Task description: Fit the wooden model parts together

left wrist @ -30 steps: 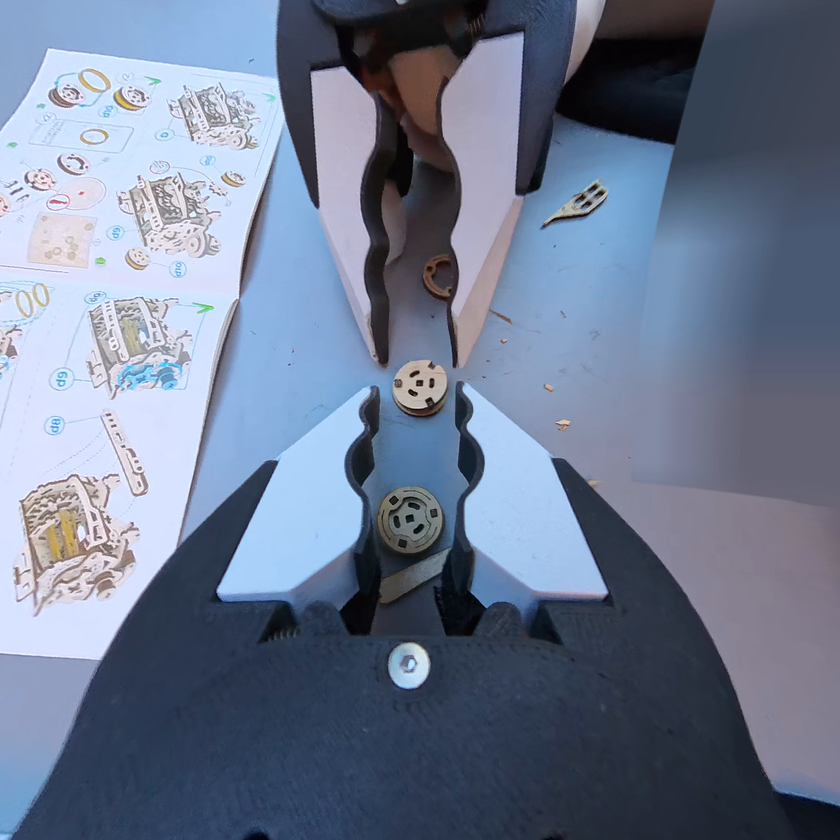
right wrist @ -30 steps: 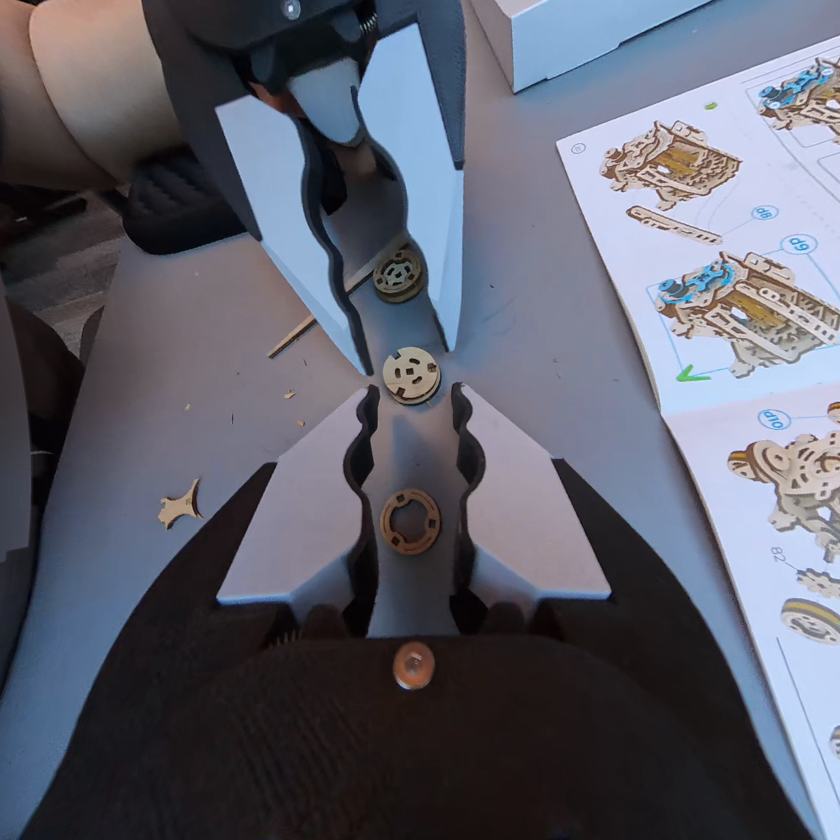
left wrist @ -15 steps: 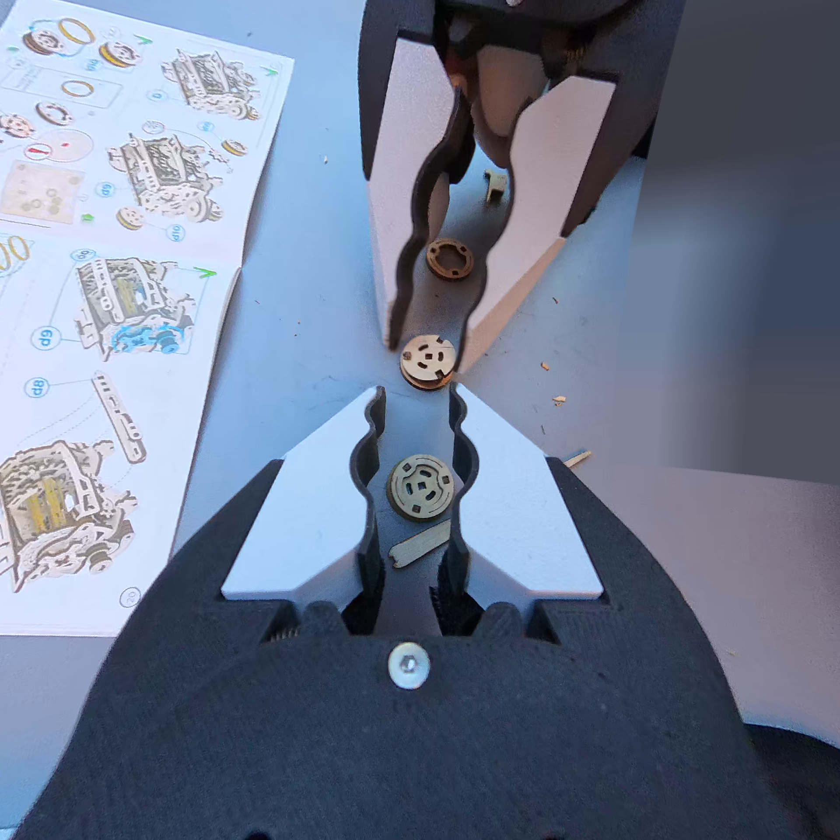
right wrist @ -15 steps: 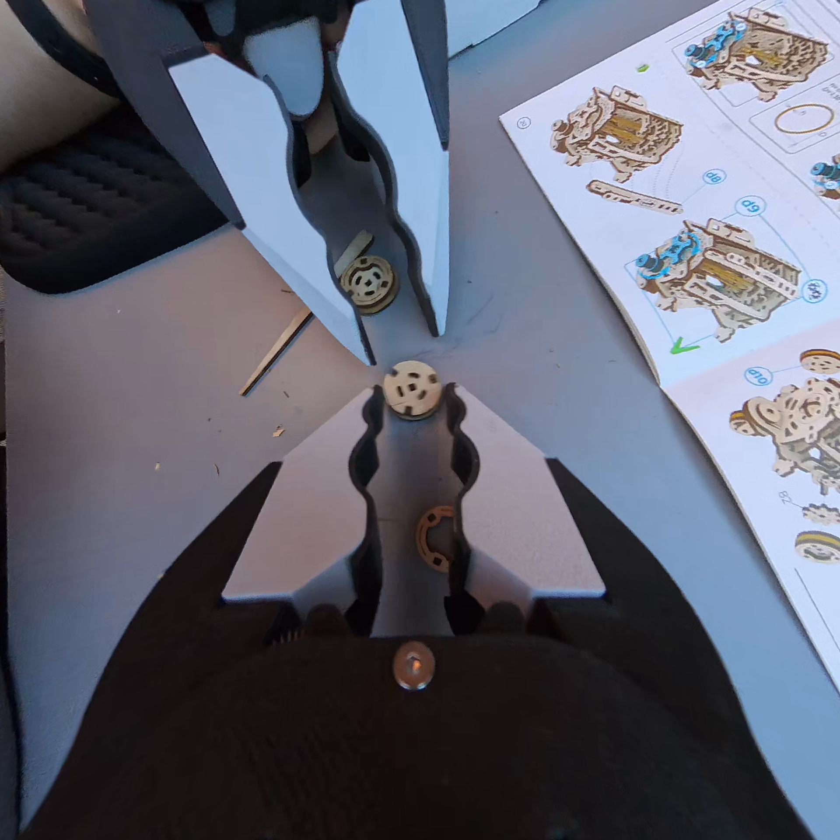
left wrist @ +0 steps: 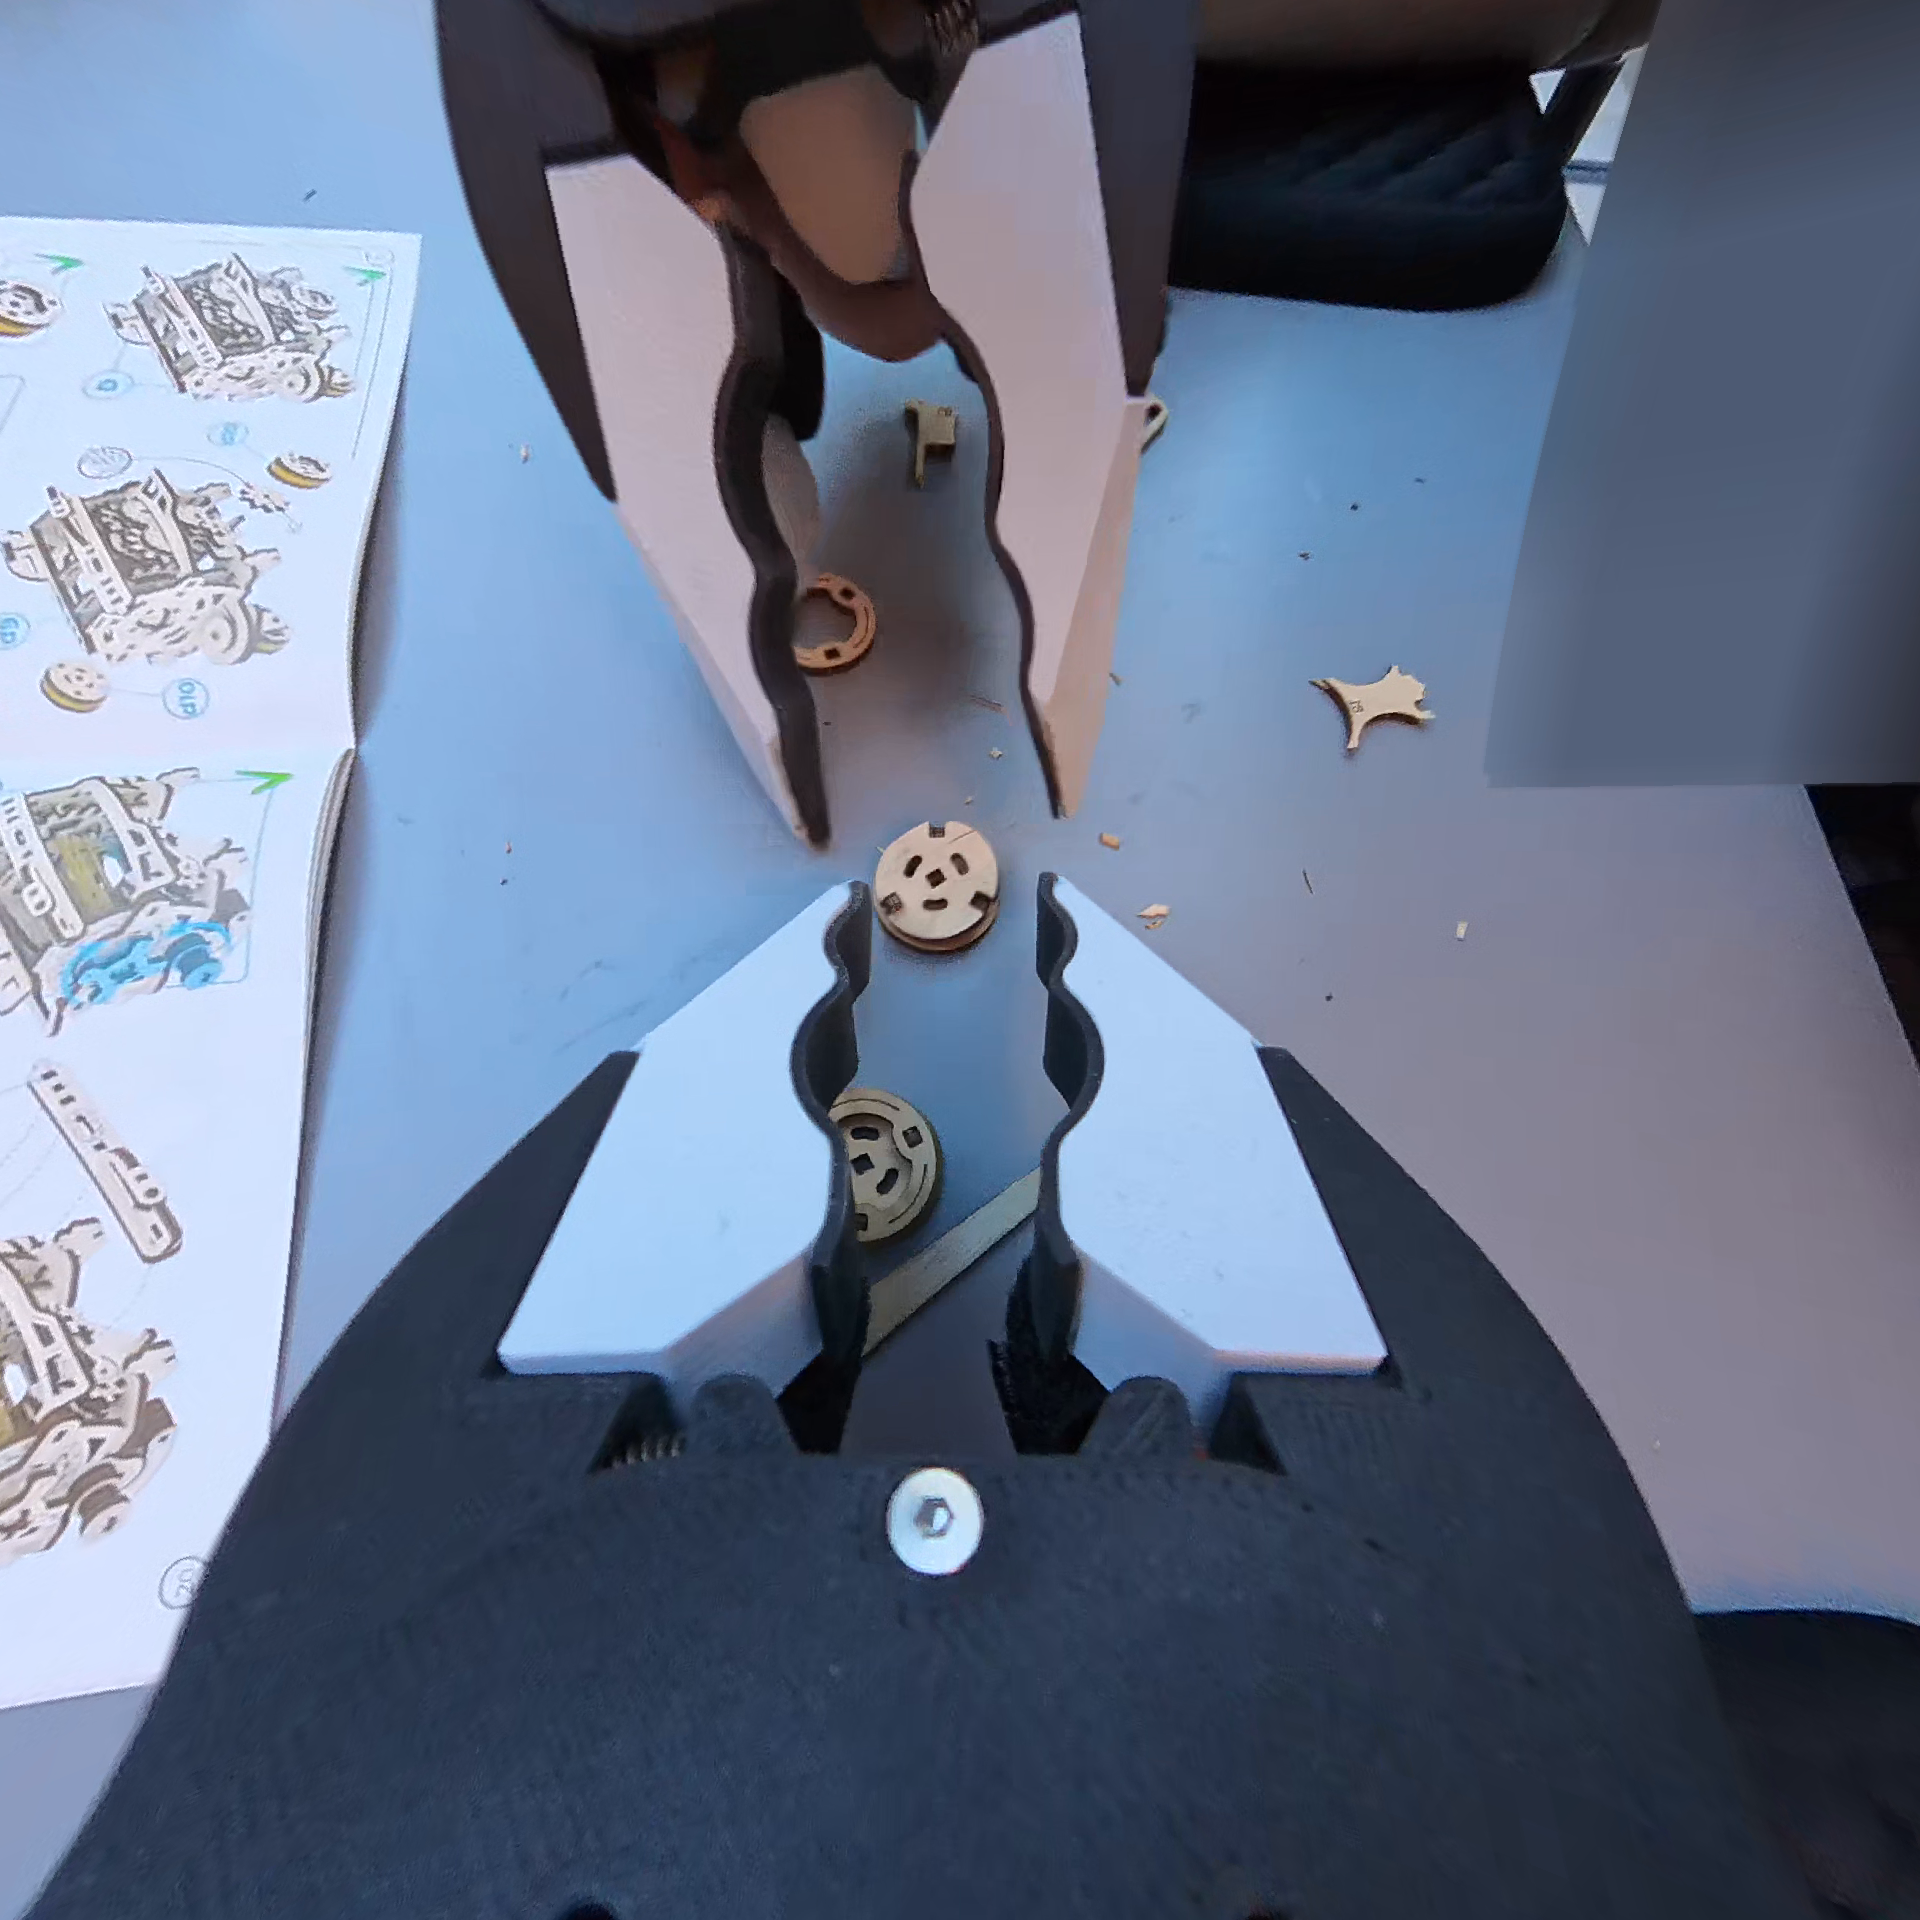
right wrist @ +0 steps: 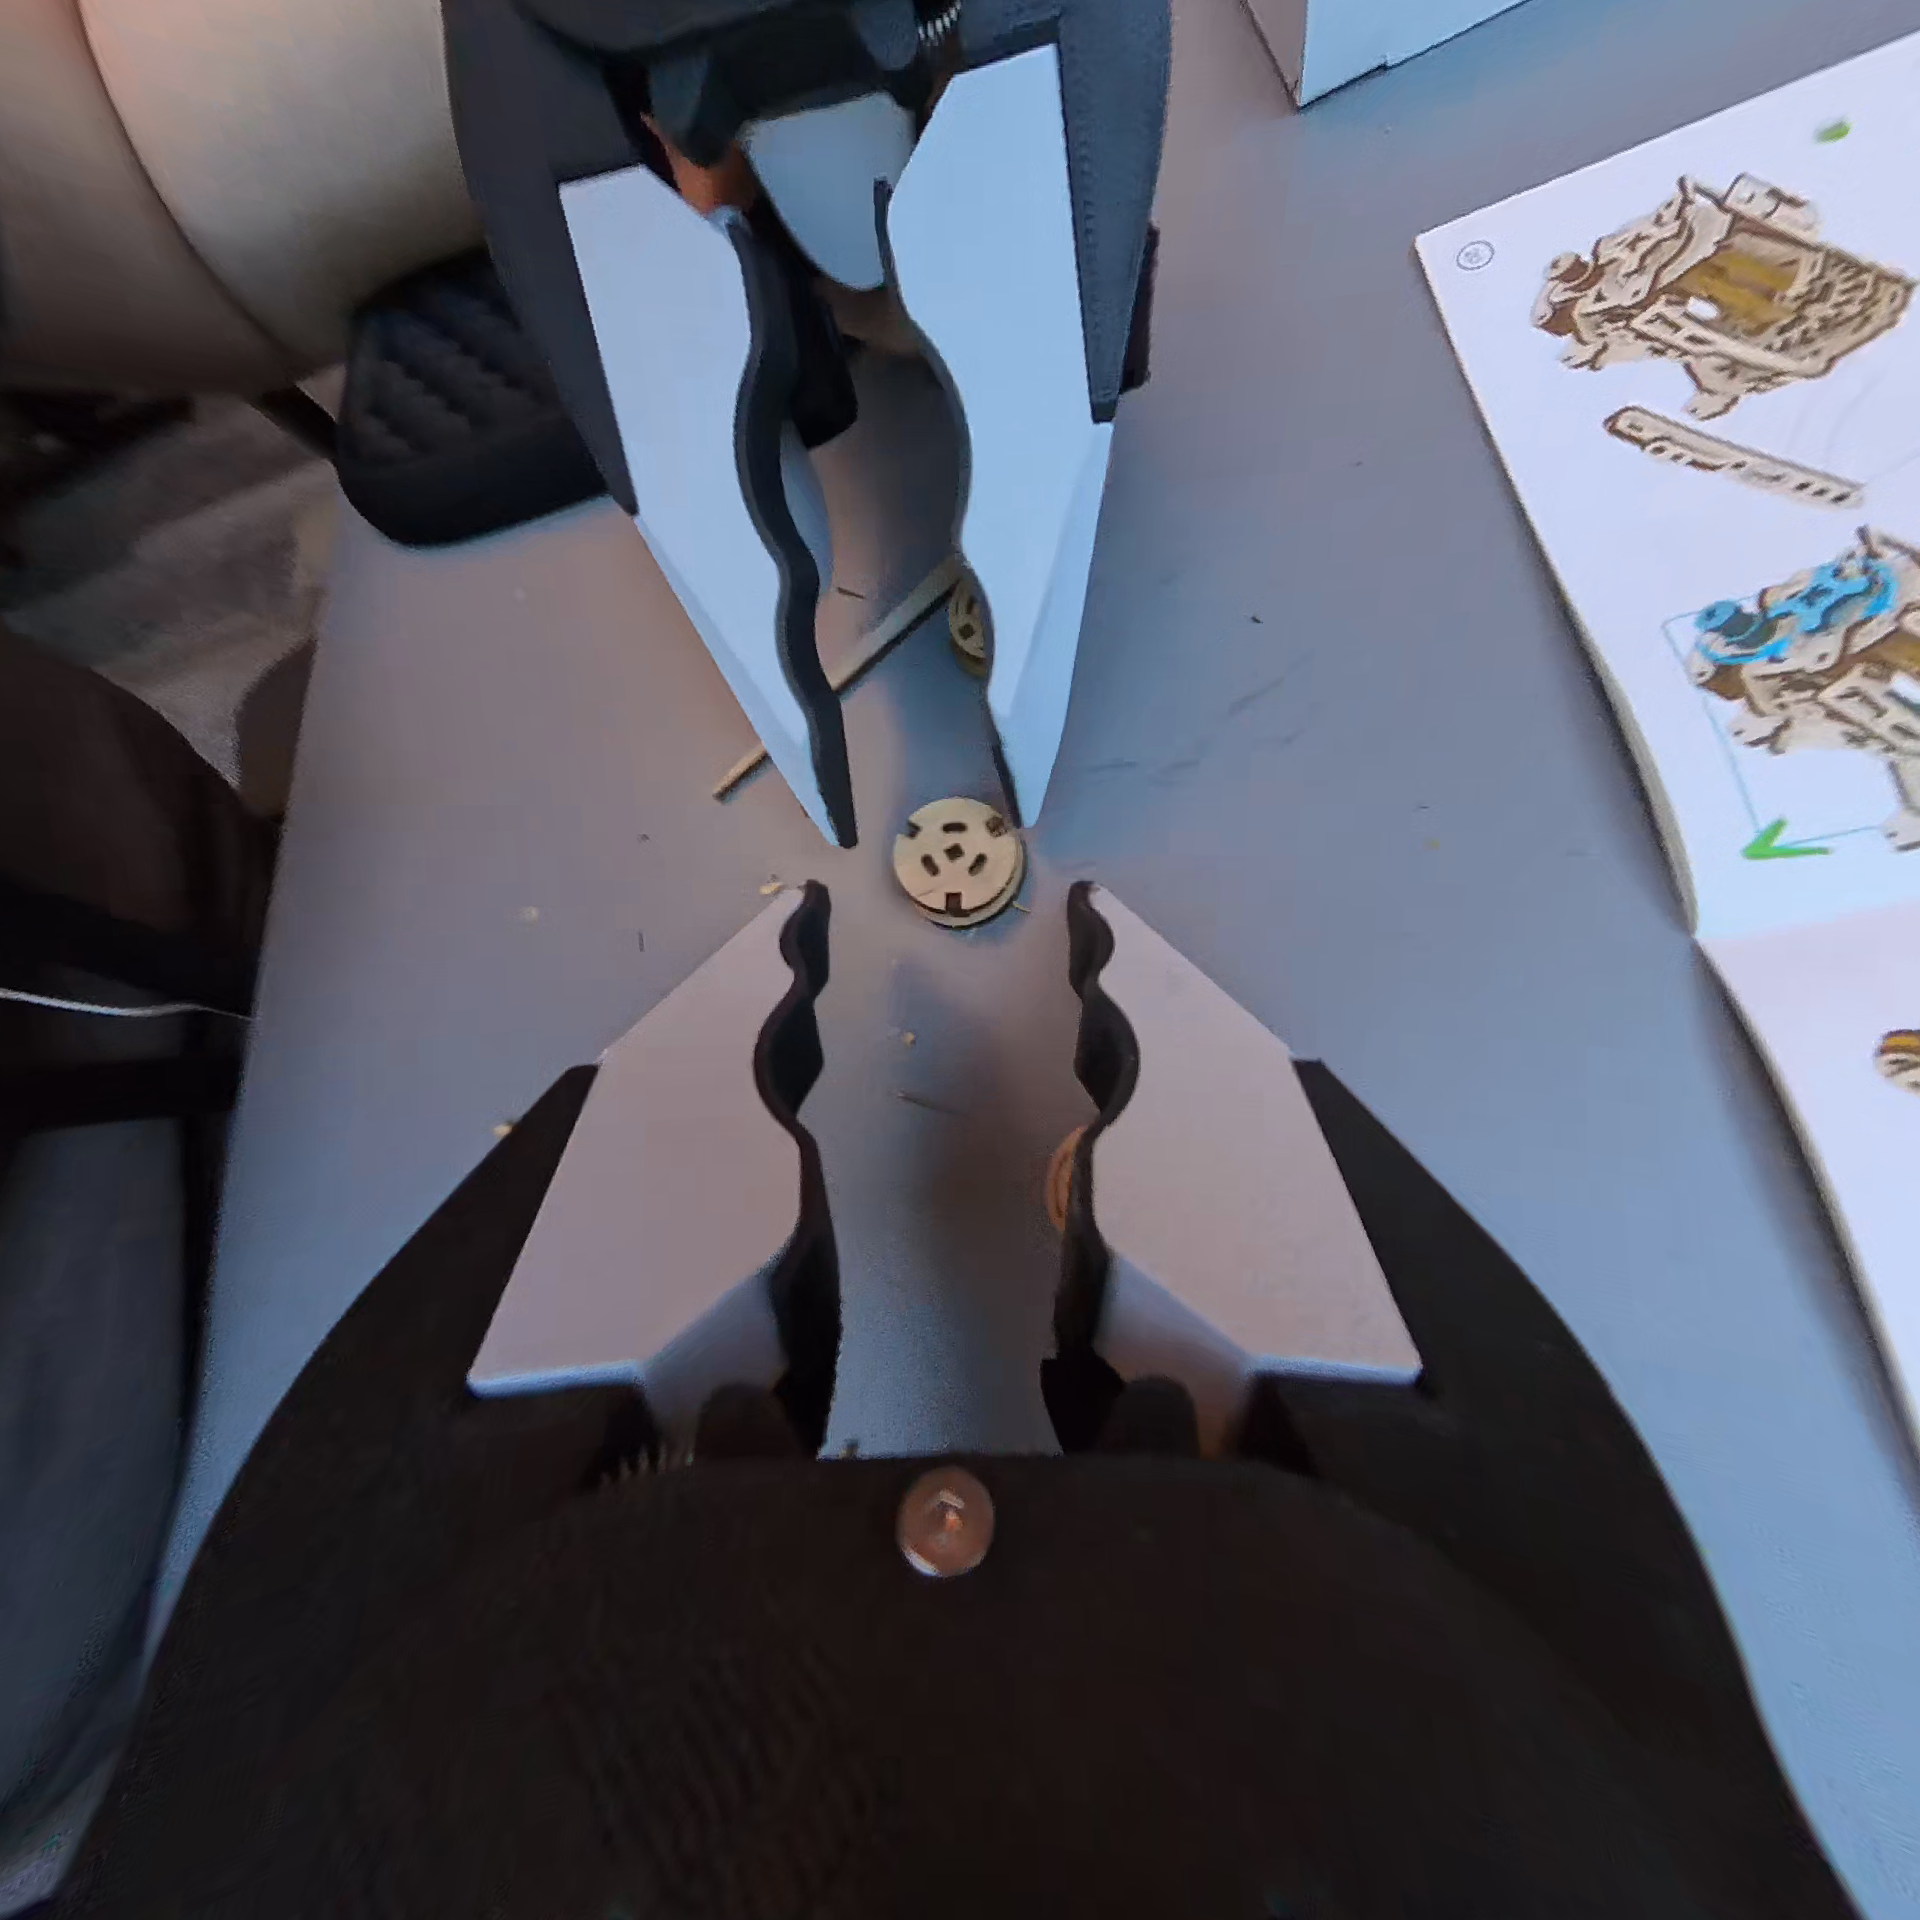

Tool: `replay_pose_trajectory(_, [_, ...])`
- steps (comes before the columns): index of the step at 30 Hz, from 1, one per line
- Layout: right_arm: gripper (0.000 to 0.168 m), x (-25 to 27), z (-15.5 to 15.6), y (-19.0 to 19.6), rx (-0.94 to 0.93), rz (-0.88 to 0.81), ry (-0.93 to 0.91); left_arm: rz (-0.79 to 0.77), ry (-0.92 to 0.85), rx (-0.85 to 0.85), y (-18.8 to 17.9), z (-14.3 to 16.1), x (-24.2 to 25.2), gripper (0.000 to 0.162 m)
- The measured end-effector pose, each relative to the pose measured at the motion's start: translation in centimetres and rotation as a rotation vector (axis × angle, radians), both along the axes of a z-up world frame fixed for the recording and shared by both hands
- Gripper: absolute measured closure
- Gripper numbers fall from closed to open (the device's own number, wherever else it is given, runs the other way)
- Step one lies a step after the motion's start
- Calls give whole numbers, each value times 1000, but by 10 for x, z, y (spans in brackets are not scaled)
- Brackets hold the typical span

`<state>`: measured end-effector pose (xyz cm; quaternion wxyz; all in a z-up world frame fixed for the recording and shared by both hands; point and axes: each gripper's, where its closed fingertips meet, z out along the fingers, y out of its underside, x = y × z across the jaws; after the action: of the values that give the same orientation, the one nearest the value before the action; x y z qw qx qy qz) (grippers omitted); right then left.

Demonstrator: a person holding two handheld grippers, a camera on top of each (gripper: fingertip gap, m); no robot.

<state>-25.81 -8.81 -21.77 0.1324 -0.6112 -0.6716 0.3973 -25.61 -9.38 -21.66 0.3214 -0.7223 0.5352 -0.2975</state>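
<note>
Left gripper point(left wrist: 943, 899): jaws wide, empty
Right gripper point(right wrist: 945, 899): jaws wide, empty
Stacked wooden disc point(left wrist: 937, 899): on grey surface point(left wrist: 1455, 1039); between both grippers' tips

An open instruction booklet point(left wrist: 187, 727) lies on the grey table point(left wrist: 1351, 1039), near a white box point(right wrist: 1382, 42).

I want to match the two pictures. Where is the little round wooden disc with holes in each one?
Left wrist view: round disc, centre, on the table between both tongs' tips.
Right wrist view: round disc, centre, between the tips.
Shared landmark: the instruction booklet, left there, right here.
</note>
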Motion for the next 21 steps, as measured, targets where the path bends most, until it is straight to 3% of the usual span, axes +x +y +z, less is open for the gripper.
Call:
replay_pose_trajectory(10, [140, -7, -3, 4, -63, -172, -38, 46, 40, 23, 6, -3, -1, 140])
replay_pose_trajectory(19, [141, 1, 0, 7, 17, 3, 37, 22, 47, -7, 0, -5, -1, 146])
replay_pose_trajectory(21, [149, 2, 10, 9, 6, 7, 92, 39, 50, -7, 3, -6, -4, 142])
